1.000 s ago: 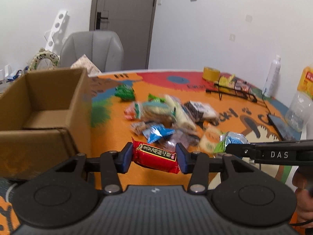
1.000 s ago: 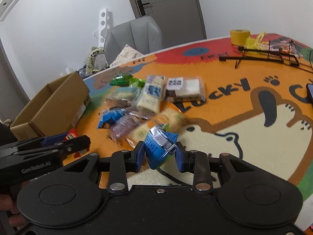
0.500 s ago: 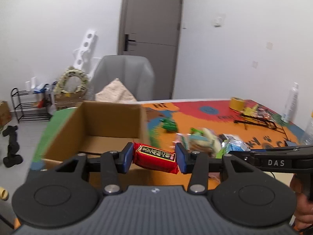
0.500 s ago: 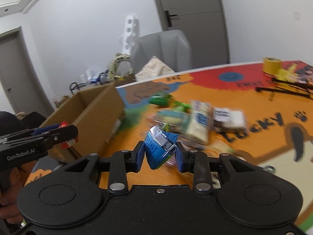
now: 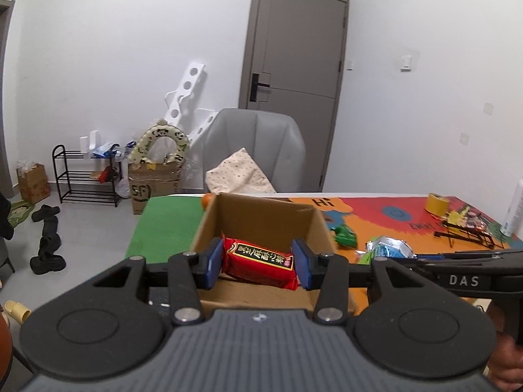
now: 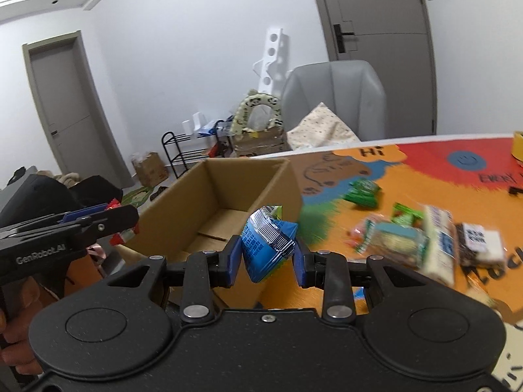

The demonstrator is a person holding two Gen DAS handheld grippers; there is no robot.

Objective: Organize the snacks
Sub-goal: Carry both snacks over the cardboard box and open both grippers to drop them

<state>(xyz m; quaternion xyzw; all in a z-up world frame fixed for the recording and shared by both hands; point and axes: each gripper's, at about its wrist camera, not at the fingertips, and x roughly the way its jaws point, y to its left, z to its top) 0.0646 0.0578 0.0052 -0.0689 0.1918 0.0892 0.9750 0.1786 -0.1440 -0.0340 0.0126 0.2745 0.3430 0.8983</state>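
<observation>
Now both grippers hang over the open cardboard box (image 5: 261, 219) at the desk (image 5: 376, 210) edge. Left gripper (image 5: 258, 263): fingers pinching a red snack pack (image 5: 260, 261) by its ends, pack above the box's inside. Right gripper (image 6: 268, 256): fingers clamped on a crumpled blue snack packet (image 6: 266, 243), just by the box's near right corner. Other snacks (image 6: 421, 245) lie scattered on the colourful mat, right of the box.
</observation>
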